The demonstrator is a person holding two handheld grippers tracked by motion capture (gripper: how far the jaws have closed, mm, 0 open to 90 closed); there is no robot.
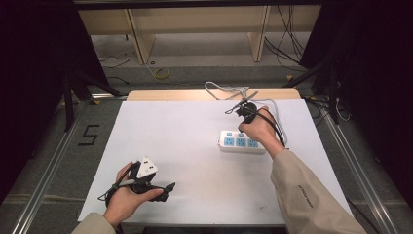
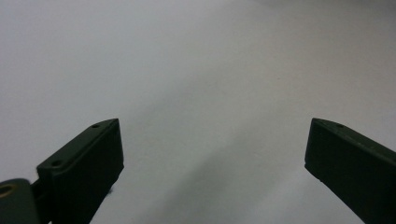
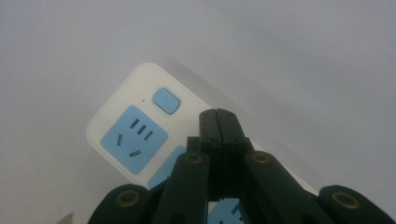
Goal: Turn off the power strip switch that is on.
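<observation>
Power strip: a white unit with blue socket faces and blue rocker switches, laid flat on the white table sheet at right of centre in the high view, with its pale cord trailing toward the far edge of the table.

Right gripper: the jaws are pressed together with nothing pinched between them. In the right gripper view the closed tips are seen above the strip, just beside the end switch and the first blue socket; whether the tips touch the housing cannot be told. In the high view the right gripper is held over the strip by the right hand.

Left gripper: the jaws are spread wide and nothing is held between them; bare white sheet is seen beyond them. In the high view the left gripper is rested near the front left of the sheet, well apart from the strip.

Step in hand, as judged: closed tips are being positioned as a pusher over a switch.

Next move, as judged: the tips must be centred on one rocker and pressed straight down. An oblique push is likely to slide the light strip; bracing with the left gripper may be required.
</observation>
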